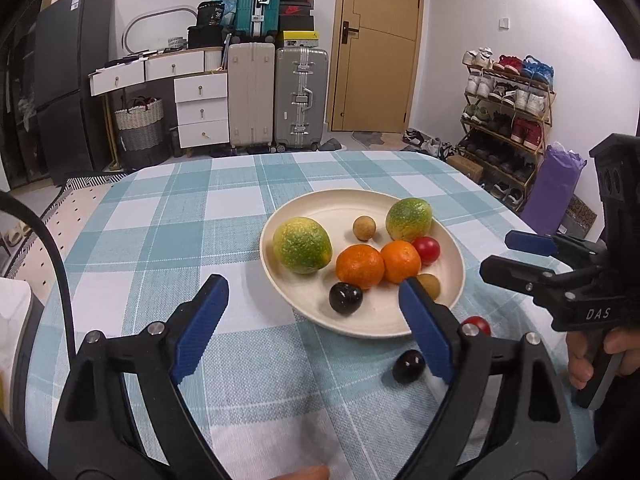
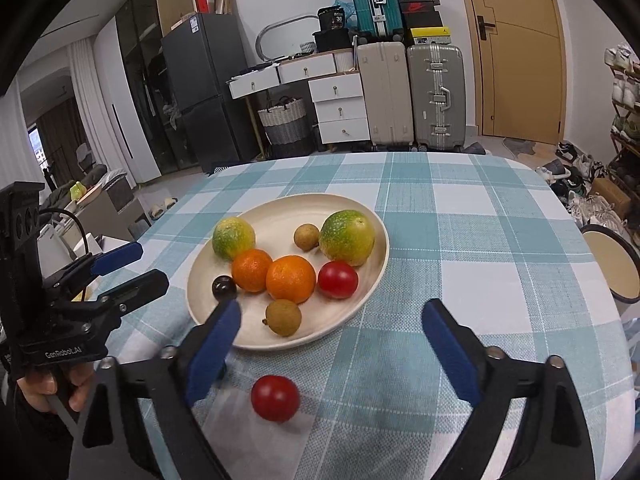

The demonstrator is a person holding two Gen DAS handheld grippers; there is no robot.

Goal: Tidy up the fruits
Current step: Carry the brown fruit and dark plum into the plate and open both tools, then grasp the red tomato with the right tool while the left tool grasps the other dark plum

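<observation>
- On the plate (image 2: 376, 280) sit eight fruits already.
- Near it, a tomato (image 2: 275, 398) and dark plum (image 1: 408, 366) remain on the cloth.
- Left gripper (image 1: 314, 320) and right gripper (image 2: 332, 344) gape empty.

Fruits (image 2: 291, 279) fill plate (image 2: 376, 272) (two outside).

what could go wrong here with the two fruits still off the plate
The red tomato and the dark plum lie loose on the tablecloth; both are round and might roll off if nudged by an open finger. The plate is already crowded, so a dropped fruit may knock the longan near the rim out. The left gripper and right gripper work close and might collide.
</observation>
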